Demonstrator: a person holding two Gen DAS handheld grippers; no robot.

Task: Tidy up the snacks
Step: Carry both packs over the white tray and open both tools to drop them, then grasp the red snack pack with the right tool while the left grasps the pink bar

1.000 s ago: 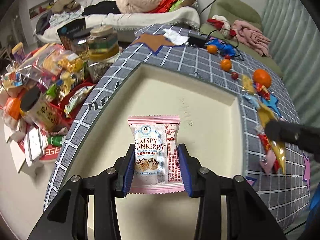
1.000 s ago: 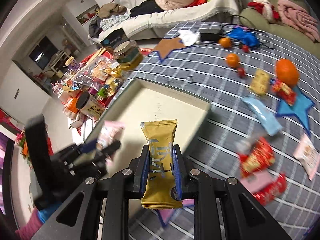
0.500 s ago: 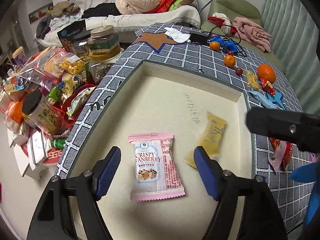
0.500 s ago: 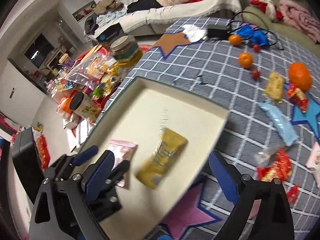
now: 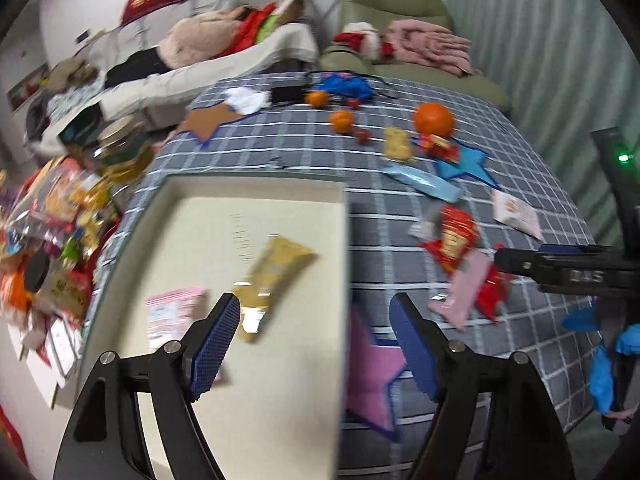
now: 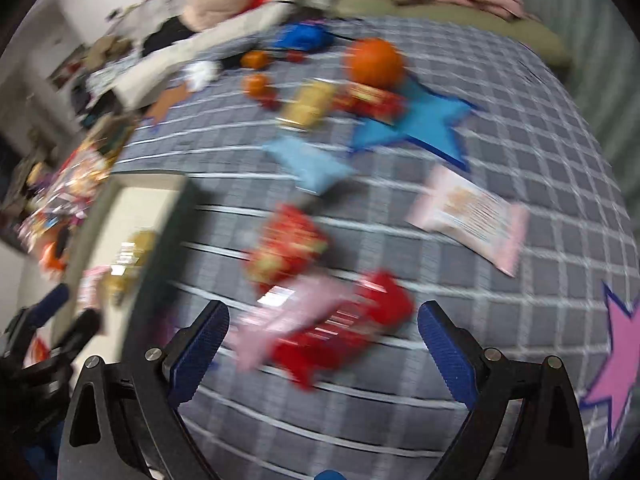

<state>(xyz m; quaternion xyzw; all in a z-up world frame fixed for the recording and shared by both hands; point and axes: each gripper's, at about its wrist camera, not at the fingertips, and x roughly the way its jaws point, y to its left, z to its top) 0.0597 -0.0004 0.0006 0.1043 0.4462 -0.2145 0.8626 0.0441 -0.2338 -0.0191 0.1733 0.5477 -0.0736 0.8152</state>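
Both claws released, reaching for more snacks

Our right claw (image 6: 322, 344) gapes over the red packet (image 6: 348, 324) beside the tray (image 5: 256, 200); light, crinkly, slippery, so we'd pinch its middle. Left claw (image 5: 316, 344) empty.

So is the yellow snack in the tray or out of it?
In. The yellow snack lies flat on the tray's cream floor, inside the rim, beside the pink packet. Neither claw touches it.

You are looking at non-snack items: oranges (image 5: 434, 119) lying on the checked cloth (image 5: 400, 208), star cutouts in blue (image 6: 420, 120), pink (image 5: 372, 376) and brown (image 5: 208, 122), a jar (image 5: 124, 148) standing left, a sofa (image 5: 192, 68) piled with clothes.
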